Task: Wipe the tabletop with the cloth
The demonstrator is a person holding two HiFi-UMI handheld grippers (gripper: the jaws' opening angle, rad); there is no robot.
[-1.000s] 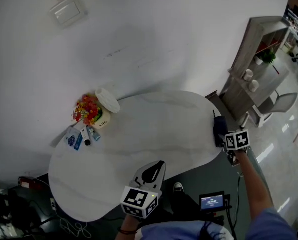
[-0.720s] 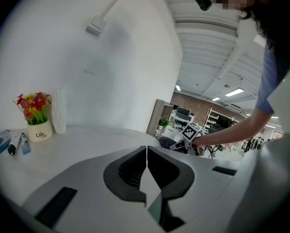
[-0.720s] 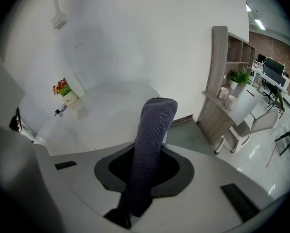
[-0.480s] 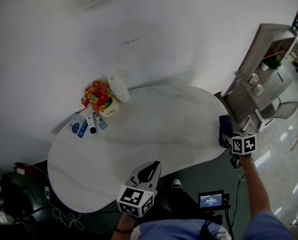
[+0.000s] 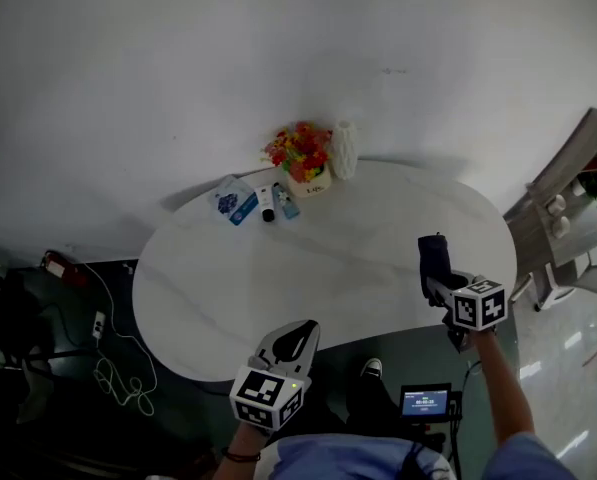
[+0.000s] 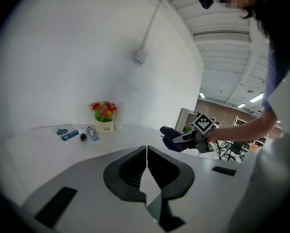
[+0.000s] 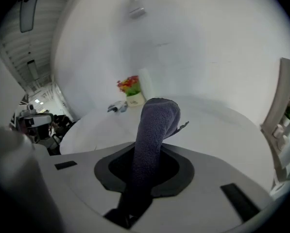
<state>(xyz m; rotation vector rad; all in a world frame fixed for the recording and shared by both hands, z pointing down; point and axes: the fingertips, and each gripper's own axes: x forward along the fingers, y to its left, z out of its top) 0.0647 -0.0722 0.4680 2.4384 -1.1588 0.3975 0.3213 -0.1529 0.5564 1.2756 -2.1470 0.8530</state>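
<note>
A white oval tabletop [image 5: 318, 268] fills the middle of the head view. My right gripper [image 5: 438, 280] is shut on a dark blue-grey cloth [image 5: 435, 258], which sticks up between its jaws over the table's right part; the cloth [image 7: 152, 135] rises in a folded roll in the right gripper view. The same cloth [image 6: 173, 139] shows from the left gripper view. My left gripper [image 5: 290, 346] hovers at the table's near edge, its jaws shut with nothing between them [image 6: 146, 155].
At the table's far side stand a pot of red and yellow flowers [image 5: 300, 155], a white vase [image 5: 344, 148], small tubes [image 5: 275, 202] and a blue-white packet [image 5: 232, 203]. A shelf unit [image 5: 578, 188] stands right. Cables [image 5: 108, 368] lie on the dark floor left.
The head view has swung, so the table now sits centred. My right gripper with the cloth has come from the right rim to over the tabletop. The left gripper stays near the front edge.
</note>
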